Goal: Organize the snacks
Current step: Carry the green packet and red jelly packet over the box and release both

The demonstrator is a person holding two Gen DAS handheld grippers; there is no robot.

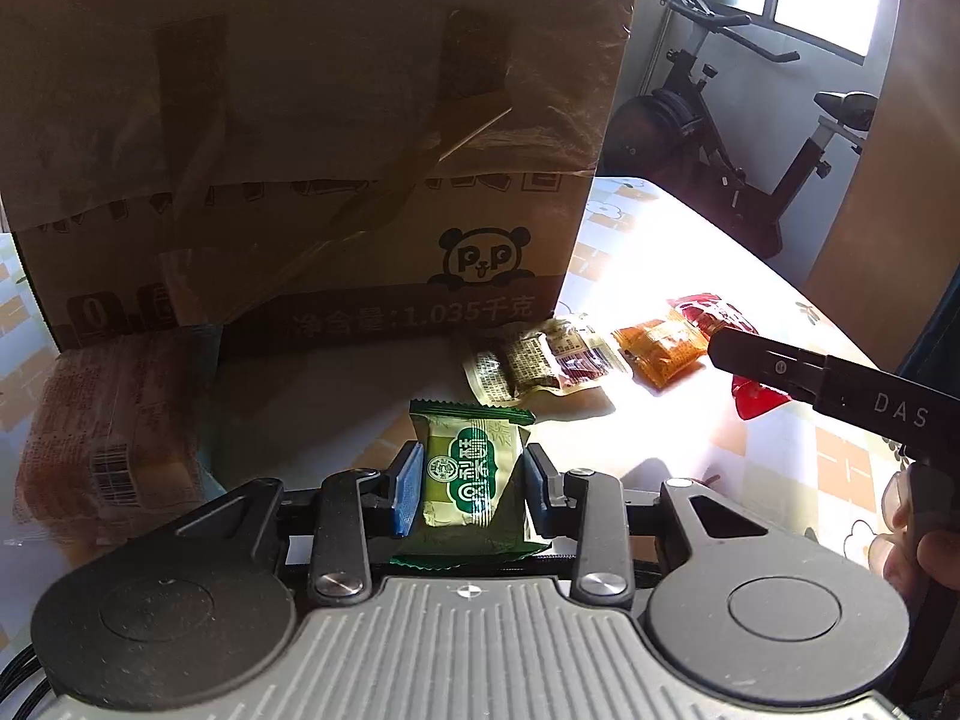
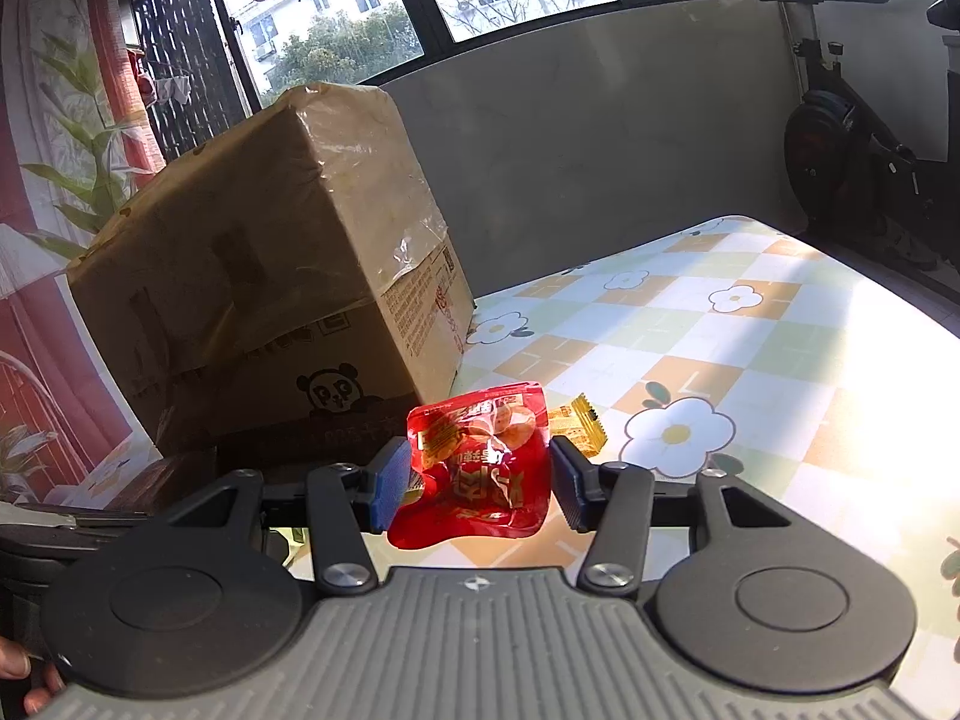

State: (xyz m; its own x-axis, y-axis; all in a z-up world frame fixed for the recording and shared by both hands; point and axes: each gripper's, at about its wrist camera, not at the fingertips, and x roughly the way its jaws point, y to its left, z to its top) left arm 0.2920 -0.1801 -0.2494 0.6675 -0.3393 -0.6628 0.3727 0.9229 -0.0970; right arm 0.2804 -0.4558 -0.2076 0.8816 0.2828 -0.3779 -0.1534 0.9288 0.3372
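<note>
My left gripper [image 1: 471, 489] is shut on a green snack packet [image 1: 471, 468], held just in front of a large cardboard box [image 1: 312, 138] with a panda logo. My right gripper [image 2: 477, 483] is shut on a red snack packet [image 2: 480, 468], pads pressing its sides, just above the table. The right gripper also shows in the left wrist view [image 1: 744, 384] at the right, with the red packet [image 1: 759, 402] under its finger. A beige packet [image 1: 540, 363] and an orange packet [image 1: 660, 351] lie on the table by the box. The orange packet [image 2: 579, 423] shows behind the red one.
The box [image 2: 270, 300] stands tilted on a tablecloth with flowers and checks [image 2: 720, 360]. A clear pink-printed bag [image 1: 102, 444] lies left of the box. An exercise bike [image 1: 738, 144] stands beyond the table's far edge. Windows and a grey wall lie behind.
</note>
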